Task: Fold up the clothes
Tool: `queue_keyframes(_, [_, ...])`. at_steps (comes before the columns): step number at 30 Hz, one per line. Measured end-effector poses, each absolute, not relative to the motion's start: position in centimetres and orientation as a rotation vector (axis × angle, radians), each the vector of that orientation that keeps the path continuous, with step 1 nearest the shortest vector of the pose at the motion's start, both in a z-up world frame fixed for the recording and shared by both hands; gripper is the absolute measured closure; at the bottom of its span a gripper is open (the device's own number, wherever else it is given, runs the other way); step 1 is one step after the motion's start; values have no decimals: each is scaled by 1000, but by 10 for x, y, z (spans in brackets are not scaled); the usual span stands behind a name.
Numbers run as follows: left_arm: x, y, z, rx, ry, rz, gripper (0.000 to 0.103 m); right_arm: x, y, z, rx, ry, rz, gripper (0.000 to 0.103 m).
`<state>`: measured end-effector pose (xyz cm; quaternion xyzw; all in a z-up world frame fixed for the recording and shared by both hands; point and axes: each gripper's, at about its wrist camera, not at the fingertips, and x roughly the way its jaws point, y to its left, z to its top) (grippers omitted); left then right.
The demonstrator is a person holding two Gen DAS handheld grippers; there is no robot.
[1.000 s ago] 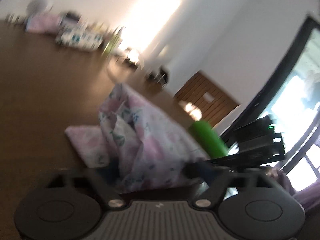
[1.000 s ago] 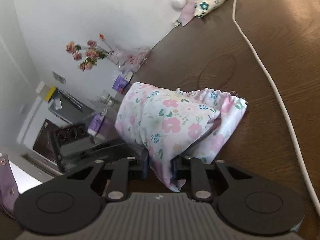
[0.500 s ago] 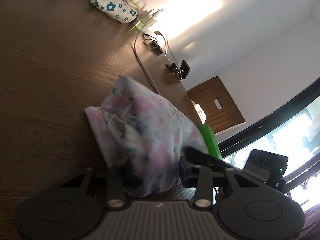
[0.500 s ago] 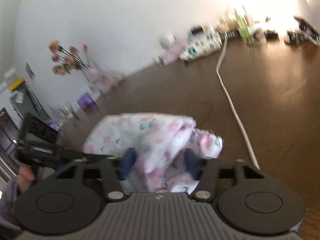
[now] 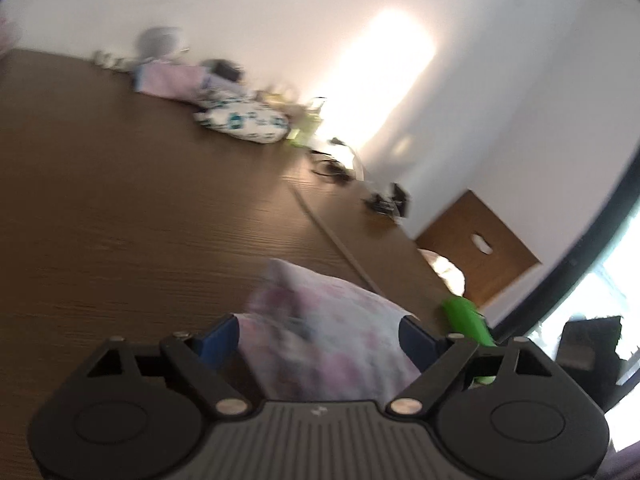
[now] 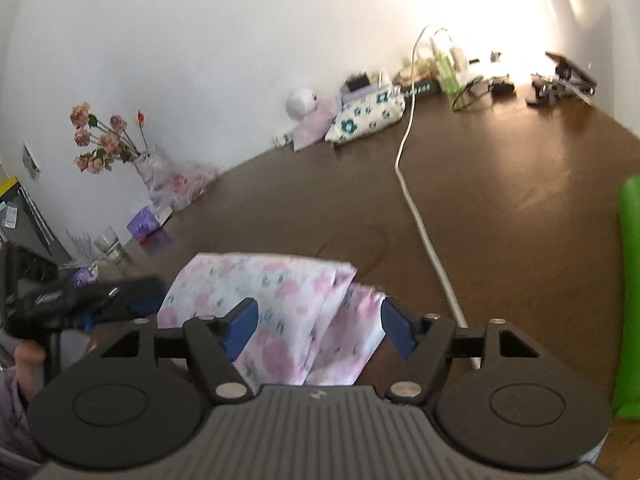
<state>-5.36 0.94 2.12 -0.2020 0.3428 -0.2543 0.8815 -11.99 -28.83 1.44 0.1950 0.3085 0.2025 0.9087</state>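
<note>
The flowery cloth (image 6: 280, 300) low in the frame looks folded small on the tabletop (image 6: 500, 220), and the left tool (image 5: 320, 330) and right tool (image 6: 316, 322) are opening, gripping nothing, so little seems left.

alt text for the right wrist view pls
A folded floral garment lies on a dark wooden table between the right gripper's opening blue fingers, which do not press it. A white cable runs to clutter by the wall; flowers in a vase stand left.
</note>
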Motion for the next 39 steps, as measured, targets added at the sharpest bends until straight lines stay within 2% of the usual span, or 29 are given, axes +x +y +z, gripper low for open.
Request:
queue_keyframes(4, [-39,2,7,-411,800,-536,37,-115,-281,6,433,664,431,34])
queue_keyframes(9, [-35,-6,1,-434,840,-562,40,-103,-275,-5,448,669,432,36])
queue_keyframes(10, [-35,-7,0,-444,846,-568,48,-99,-277,-6,465,674,443,38])
queue_keyframes(12, [-35,-5,-6,-498,864,-587,61,-93,-279,-10,499,684,467,53])
queue_keyframes(13, [-34,-3,-10,-543,872,-592,68,-89,-281,-12,525,696,485,57])
queue_keyframes(15, [-33,2,-16,-638,893,-602,77,-79,-286,-18,596,733,530,76])
queue_keyframes(16, [-33,4,-17,-666,897,-611,82,-73,-289,-22,639,756,555,79])
queue_keyframes(19, [-33,6,-17,-680,894,-622,83,-64,-295,-26,712,789,597,81])
queue_keyframes(20, [-33,7,-17,-681,894,-620,82,-63,-296,-25,712,785,593,77])
queue_keyframes(21, [-33,8,-19,-689,895,-615,82,-66,-294,-23,682,774,573,67])
queue_keyframes(24, [-35,9,-16,-667,866,-587,65,-80,-282,-6,510,717,505,54])
queue_keyframes(25, [-36,8,-13,-643,855,-580,59,-85,-277,1,445,696,484,54])
queue_keyframes(28, [-41,5,-5,-579,826,-561,49,-97,-271,11,365,672,480,54])
queue_keyframes(30, [-40,3,-3,-548,829,-514,50,-100,-271,12,351,683,484,56])
queue_keyframes(31, [-39,2,-3,-542,830,-505,52,-101,-270,12,347,690,485,60])
queue_keyframes(32, [-37,1,-4,-549,831,-515,60,-98,-270,7,365,703,482,69])
queue_keyframes(34, [-36,-1,-4,-565,830,-538,79,-93,-271,-2,420,721,484,76])
queue_keyframes(35, [-35,-2,-4,-572,827,-545,79,-90,-272,-5,454,731,490,80])
queue_keyframes(37, [-33,-2,-6,-586,826,-538,79,-87,-275,-10,516,747,499,80])
queue_keyframes(38, [-33,1,-7,-602,824,-537,73,-89,-277,-7,517,736,493,76])
queue_keyframes(39, [-33,5,-7,-616,823,-527,69,-91,-279,-5,517,724,486,68])
